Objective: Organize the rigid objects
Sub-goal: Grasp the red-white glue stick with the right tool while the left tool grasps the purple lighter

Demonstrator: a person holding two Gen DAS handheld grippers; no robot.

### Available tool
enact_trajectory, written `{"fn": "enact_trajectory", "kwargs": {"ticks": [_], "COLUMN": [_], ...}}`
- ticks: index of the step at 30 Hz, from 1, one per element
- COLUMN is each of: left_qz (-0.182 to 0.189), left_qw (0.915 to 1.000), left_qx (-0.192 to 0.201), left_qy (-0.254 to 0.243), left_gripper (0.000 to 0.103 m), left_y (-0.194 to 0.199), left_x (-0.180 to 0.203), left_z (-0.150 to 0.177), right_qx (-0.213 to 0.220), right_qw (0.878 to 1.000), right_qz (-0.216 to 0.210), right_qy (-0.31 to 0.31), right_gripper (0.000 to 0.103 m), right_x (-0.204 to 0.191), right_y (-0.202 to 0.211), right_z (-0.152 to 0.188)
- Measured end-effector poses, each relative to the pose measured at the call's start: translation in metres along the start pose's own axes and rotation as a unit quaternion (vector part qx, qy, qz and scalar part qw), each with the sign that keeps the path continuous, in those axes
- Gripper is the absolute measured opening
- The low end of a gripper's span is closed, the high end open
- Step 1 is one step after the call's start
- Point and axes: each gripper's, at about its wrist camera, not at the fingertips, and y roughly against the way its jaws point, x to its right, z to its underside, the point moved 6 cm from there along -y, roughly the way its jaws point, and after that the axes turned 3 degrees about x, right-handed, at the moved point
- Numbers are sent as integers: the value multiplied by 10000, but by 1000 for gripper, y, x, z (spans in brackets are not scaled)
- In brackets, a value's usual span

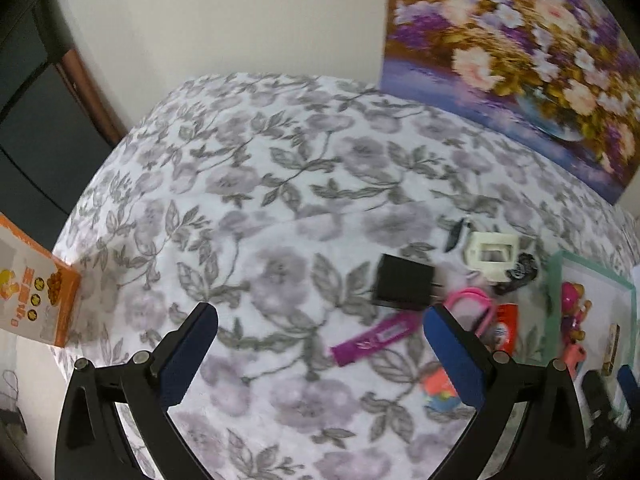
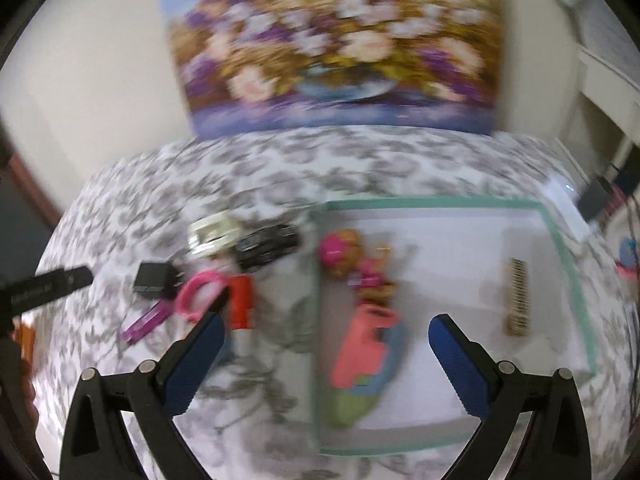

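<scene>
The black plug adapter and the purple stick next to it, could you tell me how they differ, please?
The black plug adapter is a squat dark block; the purple stick is long, slim and bright. The adapter shows metal prongs at one end; the stick shows none. Both lie on the floral cloth, outside the green-rimmed tray.

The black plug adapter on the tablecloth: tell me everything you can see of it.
The black plug adapter is a small matte black block, plastic by the look, lying flat on the floral tablecloth, outside the green-rimmed tray. Short metal prongs stick out of one end, towards the pink ring. A purple stick lies just in front of it; whether they touch is unclear. No tool touches it.
</scene>
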Motion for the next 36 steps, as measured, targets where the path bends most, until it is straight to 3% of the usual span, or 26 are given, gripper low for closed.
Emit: {"fn": "enact_trajectory", "kwargs": {"ticks": [6,10,14,18,22,25,30,36], "left_qz": [142,311,383,446,395,389,395,427], "left_qw": [9992,9980,9961,9938,9915,9896,9869,9864], "left_qx": [-324,-540,-788,-898,-930,-961,-1063,-1027], "left_qy": [205,144,-141,-471,-819,-995,-1147,-1208], "left_gripper": [102,102,102,102,101,97,80,75], "left_y": [-23,-41,-60,-70,-74,-77,-86,-91], "left_x": [-16,-10,4,21,33,39,46,54], "left_z": [6,11,20,26,30,33,40,42], "right_qx": [-246,-459,-656,-799,-904,-955,-1017,-992], "right_qw": [9990,9981,9970,9961,9952,9944,9934,9938], "right_qz": [-258,-268,-300,-287,-320,-392,-410,-309], "right_qy": [274,322,265,245,208,218,329,386], "right_gripper": [102,87,77,61,55,50,44,42], "right_x": [-41,-48,-47,-45,-44,-49,-59,-63], "right_y": [-23,-42,-58,-72,-82,-87,-96,-103], "right_z": [4,8,12,13,15,15,16,14]}}
